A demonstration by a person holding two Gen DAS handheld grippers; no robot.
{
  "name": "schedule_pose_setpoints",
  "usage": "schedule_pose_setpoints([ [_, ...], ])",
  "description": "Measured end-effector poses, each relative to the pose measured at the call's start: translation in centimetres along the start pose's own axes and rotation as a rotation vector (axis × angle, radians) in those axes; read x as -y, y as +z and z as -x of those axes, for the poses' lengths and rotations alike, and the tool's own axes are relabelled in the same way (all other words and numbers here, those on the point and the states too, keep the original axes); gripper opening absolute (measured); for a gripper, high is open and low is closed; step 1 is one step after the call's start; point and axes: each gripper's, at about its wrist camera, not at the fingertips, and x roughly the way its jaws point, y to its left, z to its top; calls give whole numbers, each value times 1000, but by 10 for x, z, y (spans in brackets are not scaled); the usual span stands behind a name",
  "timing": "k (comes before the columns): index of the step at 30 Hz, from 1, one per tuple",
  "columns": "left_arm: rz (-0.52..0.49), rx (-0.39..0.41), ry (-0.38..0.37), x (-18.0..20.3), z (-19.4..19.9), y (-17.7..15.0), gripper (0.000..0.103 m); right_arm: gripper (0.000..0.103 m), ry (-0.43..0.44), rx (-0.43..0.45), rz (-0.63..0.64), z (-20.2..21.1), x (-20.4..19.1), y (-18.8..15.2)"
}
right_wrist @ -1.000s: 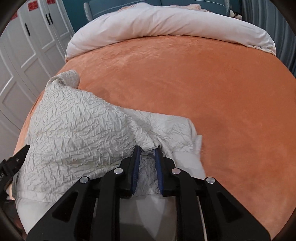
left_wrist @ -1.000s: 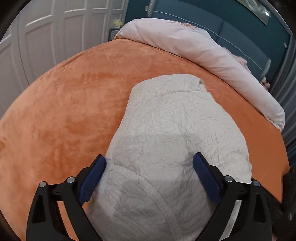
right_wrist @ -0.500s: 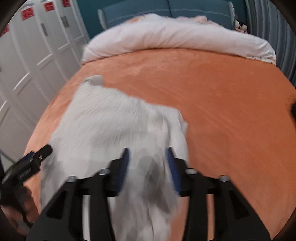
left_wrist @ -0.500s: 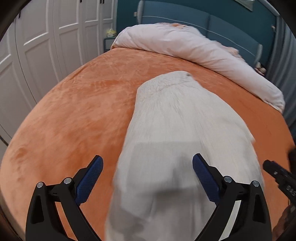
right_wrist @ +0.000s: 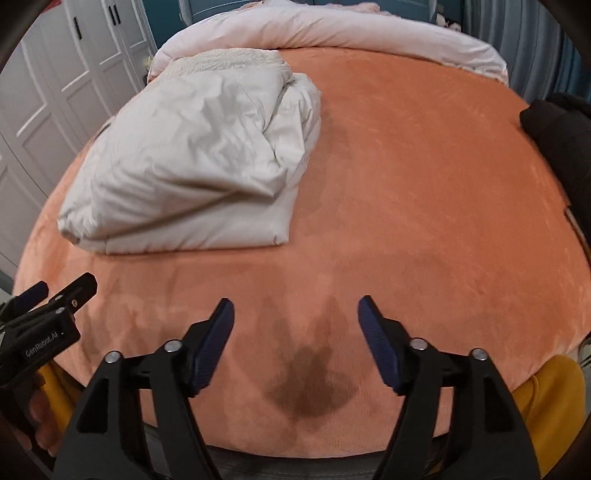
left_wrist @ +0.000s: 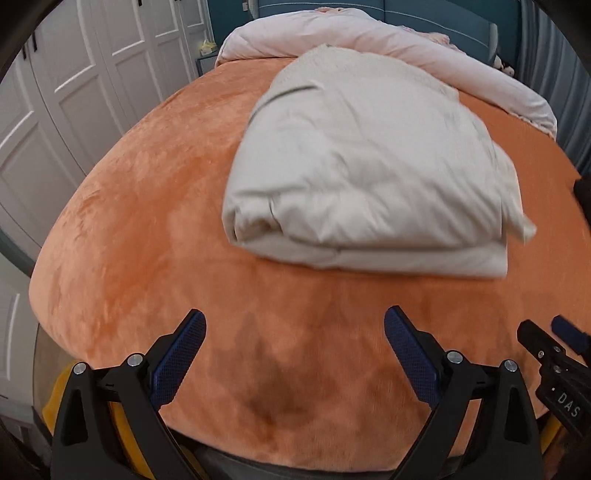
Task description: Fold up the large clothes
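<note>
Surface: bed [left_wrist: 155, 206] covered by an orange plush blanket, nap brushed unevenly, with darker patches at 6 o'clock in both wrist views. A rolled pale pink duvet [left_wrist: 399, 44] lay across the far end of the bed at 12 o'clock, and a teal headboard [left_wrist: 436, 14] stood behind it. White panelled wardrobe doors [left_wrist: 74, 74] ran along the side from 9 to 11 o'clock. Grey curtain folds [right_wrist: 535, 48] showed at 1 o'clock in the right wrist view.

Task item: folded cream garment [left_wrist: 369, 162], crinkled fabric, lay flat on the bed as a thick rectangular bundle. In the left wrist view it sat at 12 to 1 o'clock; in the right wrist view [right_wrist: 199, 162] at 10 to 11 o'clock. Its far edge was close to the duvet; contact could not be told. The picture was slightly blurred.

Left gripper [left_wrist: 293, 354]: jaws spread wide, holding nothing, over bare blanket at 6 o'clock, apart from the garment.

Right gripper [right_wrist: 295, 339]: jaws spread wide, holding nothing, also over bare blanket.

Other: a dark item [right_wrist: 554, 122] at the bed edge, 2 o'clock in the right view, unidentified. Yellow clothing [right_wrist: 546, 384] showed at 4 o'clock. Nothing lay between the grippers and the garment
</note>
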Motion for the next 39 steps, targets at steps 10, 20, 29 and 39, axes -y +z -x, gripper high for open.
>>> schedule_pose_setpoints([
  [10, 19, -58, 32, -2, -27, -23, 94, 74, -49, -32, 48, -23, -17, -25],
  [20, 24, -16, 24, -7, -37, -39, 98, 84, -51, -28, 94, -27, -32, -34],
  [29, 24, 28, 33, 0, -40, -46, 98, 96, -65, 4, 93, -36, -38, -37],
  [39, 2, 63, 40, 6, -37, -51, 98, 98, -59, 55, 97, -35, -37, -45],
])
